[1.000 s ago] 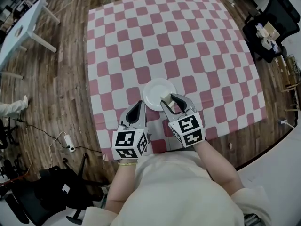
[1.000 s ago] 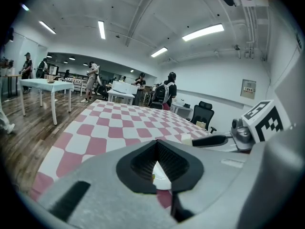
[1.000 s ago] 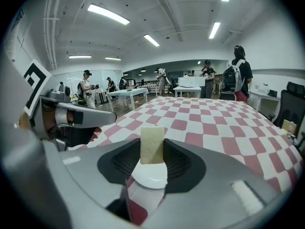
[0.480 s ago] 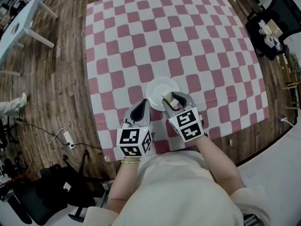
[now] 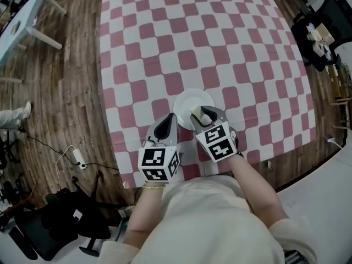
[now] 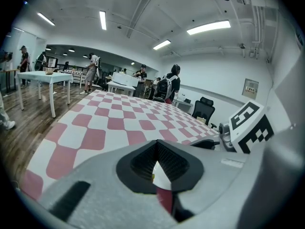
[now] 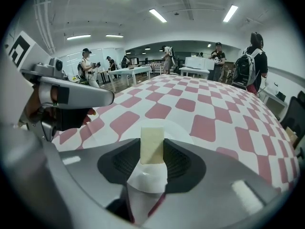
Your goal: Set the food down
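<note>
A pale cream block of food [image 7: 152,144] stands upright between the jaws of my right gripper [image 7: 152,151], which is shut on it. In the head view the food [image 5: 196,112] hangs over the near rim of a small white plate [image 5: 192,98]. That plate [image 7: 184,133] lies on the red-and-white checked tablecloth [image 5: 220,37]. My left gripper [image 5: 171,117] sits just left of the plate, near the table's front edge. It is shut with nothing in it, and its tips [image 6: 156,146] meet.
The table's near edge [image 5: 181,177] is right below the grippers. Wooden floor [image 5: 71,92] runs along the left. A white side table [image 5: 22,23] stands at the top left and a black chair [image 5: 324,26] at the top right. A power strip [image 5: 77,159] lies on the floor.
Both grippers stay by the plate's near rim, with the right one still holding the block. The head view has shifted a little, so the table sits slightly higher in the picture.
</note>
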